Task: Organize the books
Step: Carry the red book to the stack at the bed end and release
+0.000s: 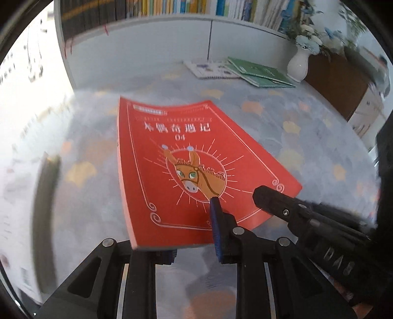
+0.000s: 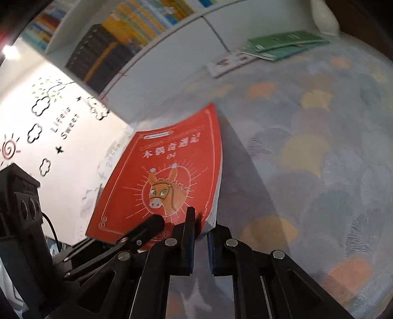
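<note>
Above patterned tablecloth [image 1: 282, 127], red book [image 1: 176, 157] pinched at near edge by both grippers: left gripper [image 1: 194, 235], right gripper [image 2: 200, 235].

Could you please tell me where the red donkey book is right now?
The red donkey book fills the centre of both wrist views, gripped at its near edge by both tongs, left and right, above the patterned tablecloth, in front of the bookshelf.

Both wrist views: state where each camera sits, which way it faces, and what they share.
Left wrist: on the left gripper, looking down over the red book clamped in it; the right gripper enters from the right.
Right wrist: on the right gripper, shut on the book's near corner; the left gripper shows at left.
Shared: the book, green notebooks, bookshelf.
</note>
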Tool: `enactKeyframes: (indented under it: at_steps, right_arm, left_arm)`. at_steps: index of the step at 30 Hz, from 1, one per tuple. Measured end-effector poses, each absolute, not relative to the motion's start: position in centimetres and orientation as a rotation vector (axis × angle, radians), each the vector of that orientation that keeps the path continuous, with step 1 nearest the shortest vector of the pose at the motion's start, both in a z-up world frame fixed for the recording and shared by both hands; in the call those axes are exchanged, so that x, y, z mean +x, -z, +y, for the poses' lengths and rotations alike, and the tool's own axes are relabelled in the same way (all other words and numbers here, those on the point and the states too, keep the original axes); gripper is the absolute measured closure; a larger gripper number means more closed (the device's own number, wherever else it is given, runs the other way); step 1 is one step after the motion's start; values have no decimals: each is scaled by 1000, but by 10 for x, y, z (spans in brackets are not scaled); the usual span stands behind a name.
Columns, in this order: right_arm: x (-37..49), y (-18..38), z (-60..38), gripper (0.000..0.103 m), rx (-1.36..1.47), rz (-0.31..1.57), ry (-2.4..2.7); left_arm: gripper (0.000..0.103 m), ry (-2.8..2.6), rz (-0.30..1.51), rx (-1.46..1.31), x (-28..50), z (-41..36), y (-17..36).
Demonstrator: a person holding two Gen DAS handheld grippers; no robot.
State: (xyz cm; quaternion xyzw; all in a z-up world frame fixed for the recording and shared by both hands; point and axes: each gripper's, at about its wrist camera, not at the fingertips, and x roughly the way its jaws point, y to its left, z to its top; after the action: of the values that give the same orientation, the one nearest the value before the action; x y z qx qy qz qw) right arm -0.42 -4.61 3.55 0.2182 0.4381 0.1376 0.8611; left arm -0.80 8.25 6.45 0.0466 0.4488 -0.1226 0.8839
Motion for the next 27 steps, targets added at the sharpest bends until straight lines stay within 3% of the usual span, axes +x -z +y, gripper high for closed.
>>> enactKeyframes:
  at_steps: [3,10,15,27]
  right_arm:
    - [-13,-53,-23,95,303,855,-326]
    - [-20,-81,35,94,222,754,-398]
    - [-32,-93,108,94,188,710,-464]
    - [-62,-79,246,90,117,912,-505]
  left_arm:
    - [83,245,893,101,-12,99,-76]
    - [82,174,788,125,-28,168,-109]
    - [82,126,811,128,-42,237,-123]
    - [80,197,956,197,-73,359,-93]
